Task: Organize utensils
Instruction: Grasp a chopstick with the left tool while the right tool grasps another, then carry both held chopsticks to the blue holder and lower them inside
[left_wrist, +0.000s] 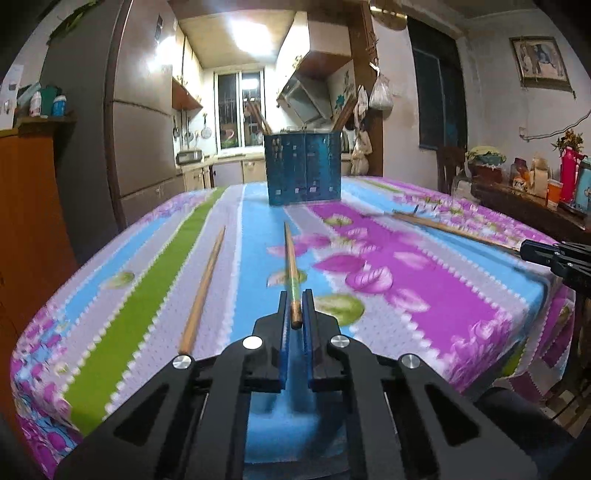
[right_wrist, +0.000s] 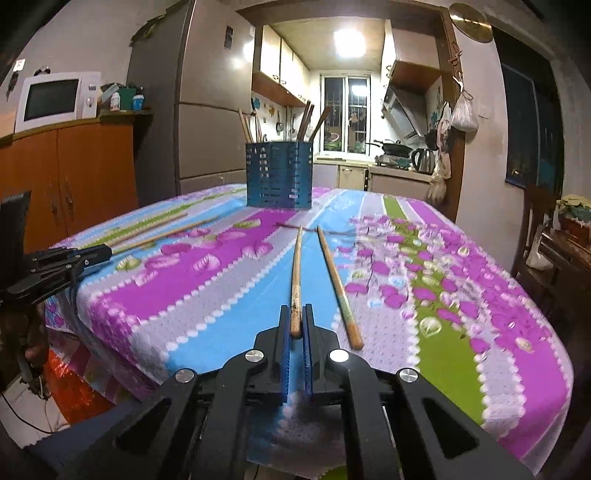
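A blue perforated utensil holder (left_wrist: 303, 168) (right_wrist: 279, 175) stands at the far middle of the table with several chopsticks upright in it. My left gripper (left_wrist: 295, 295) is shut on the near end of a wooden chopstick (left_wrist: 290, 258) that points toward the holder. A second chopstick (left_wrist: 203, 288) lies loose on the cloth to its left. My right gripper (right_wrist: 296, 310) is shut on the end of another chopstick (right_wrist: 296, 269). A loose chopstick (right_wrist: 338, 288) lies just right of it. Each gripper also shows at the edge of the other's view, the right gripper (left_wrist: 554, 256) and the left gripper (right_wrist: 74, 258).
The table wears a flowered, striped cloth (left_wrist: 424, 280) (right_wrist: 461, 295), with its near edge just below both grippers. A wooden cabinet (right_wrist: 74, 177) with a microwave (right_wrist: 55, 98) stands left, a fridge (right_wrist: 207, 110) behind it. A cluttered side table (left_wrist: 535, 195) and a chair (right_wrist: 535, 236) stand right.
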